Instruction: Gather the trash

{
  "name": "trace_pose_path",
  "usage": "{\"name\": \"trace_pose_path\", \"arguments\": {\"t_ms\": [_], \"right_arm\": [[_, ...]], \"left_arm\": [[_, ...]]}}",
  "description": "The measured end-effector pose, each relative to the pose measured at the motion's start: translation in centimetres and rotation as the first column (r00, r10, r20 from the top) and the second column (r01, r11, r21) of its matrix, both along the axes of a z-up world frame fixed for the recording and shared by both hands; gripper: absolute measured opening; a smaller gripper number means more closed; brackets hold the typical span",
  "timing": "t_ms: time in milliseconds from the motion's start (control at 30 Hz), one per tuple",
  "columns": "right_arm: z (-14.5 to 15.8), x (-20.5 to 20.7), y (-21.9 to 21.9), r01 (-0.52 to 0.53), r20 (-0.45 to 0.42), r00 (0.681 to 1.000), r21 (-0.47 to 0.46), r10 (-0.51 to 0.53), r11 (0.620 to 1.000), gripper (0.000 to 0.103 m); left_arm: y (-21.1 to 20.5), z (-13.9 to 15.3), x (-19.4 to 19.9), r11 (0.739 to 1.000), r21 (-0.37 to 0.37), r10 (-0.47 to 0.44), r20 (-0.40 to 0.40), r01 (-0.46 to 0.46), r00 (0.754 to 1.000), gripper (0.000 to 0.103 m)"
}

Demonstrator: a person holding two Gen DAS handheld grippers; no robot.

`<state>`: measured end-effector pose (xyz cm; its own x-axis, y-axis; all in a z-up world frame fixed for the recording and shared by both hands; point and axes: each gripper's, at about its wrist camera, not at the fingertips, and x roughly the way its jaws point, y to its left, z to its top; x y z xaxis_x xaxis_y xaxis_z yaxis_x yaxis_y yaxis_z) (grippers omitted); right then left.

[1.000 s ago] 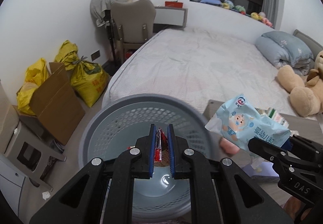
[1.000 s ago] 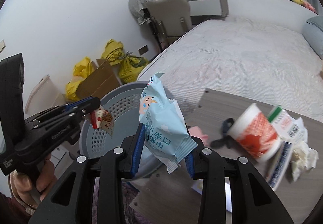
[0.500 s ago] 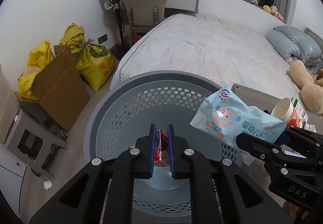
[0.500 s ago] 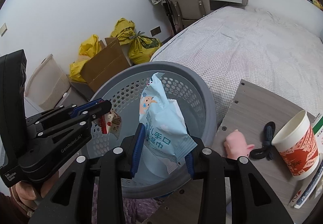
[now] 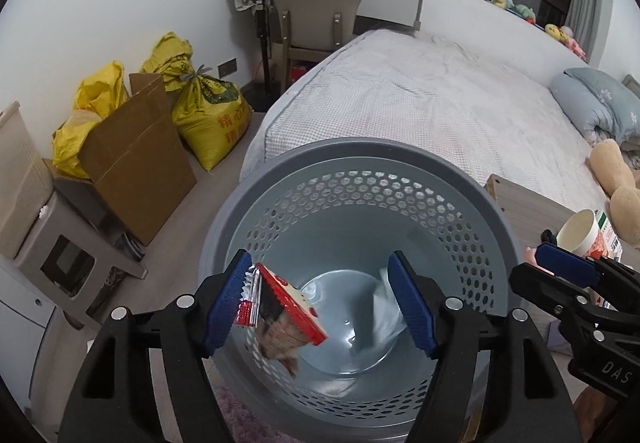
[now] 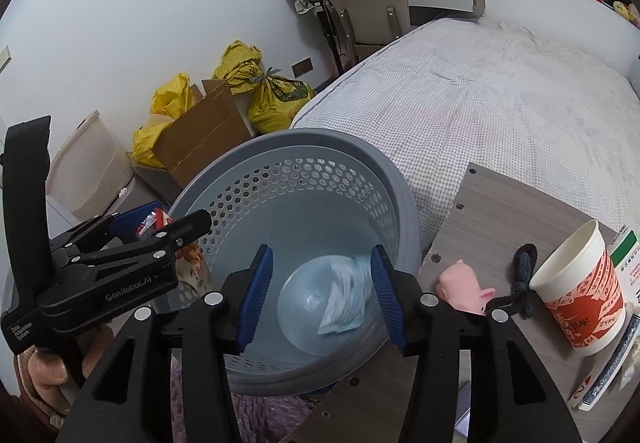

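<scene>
Both grippers sit over the grey perforated trash basket (image 5: 360, 163), fingers spread wide, neither gripping anything.

Left gripper (image 5: 320, 299): jaws apart. The red-and-white snack wrapper (image 5: 288, 311) hangs against the inner face of its left blue pad (image 5: 224, 299), tilted, lower end over the basket's interior. Cannot tell if it is stuck to the pad or already loose. From the right wrist view the wrapper (image 6: 154, 221) shows between the left gripper's fingers at the basket's left rim.

Right gripper (image 6: 320, 287): jaws apart. The light-blue wet-wipes pack (image 6: 346, 297) lies blurred at the bottom of the basket (image 6: 320, 147), toward the right side of the floor; in the left wrist view it is a pale smear (image 5: 384, 307).

Just right of the basket is a wooden table (image 6: 496, 211) with a pink pig toy (image 6: 464, 287), a dark cord (image 6: 524, 275) and a red-printed paper cup (image 6: 580, 291). The bed (image 6: 480, 91) is behind it.
</scene>
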<state>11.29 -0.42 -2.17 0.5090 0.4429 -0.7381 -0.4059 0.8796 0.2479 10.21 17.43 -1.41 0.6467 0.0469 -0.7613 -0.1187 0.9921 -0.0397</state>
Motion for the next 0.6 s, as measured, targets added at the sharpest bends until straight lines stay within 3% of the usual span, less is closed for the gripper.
{"name": "trace_pose_path", "arguments": {"t_ms": [200,600], "right_arm": [[0.0,-0.2,0.2,0.002,0.001,1.000,-0.008,-0.002,1.000,0.051],[0.9,-1.2,-0.7,0.023,0.030,0.999,0.006,-0.023,1.000,0.052]], "left_arm": [[0.9,0.0,-0.6,1.000,-0.001,0.028,0.005,-0.028,1.000,0.078],[1.0,2.7,-0.3,0.999,-0.027,-0.017,0.052,0.018,0.999,0.078]]}}
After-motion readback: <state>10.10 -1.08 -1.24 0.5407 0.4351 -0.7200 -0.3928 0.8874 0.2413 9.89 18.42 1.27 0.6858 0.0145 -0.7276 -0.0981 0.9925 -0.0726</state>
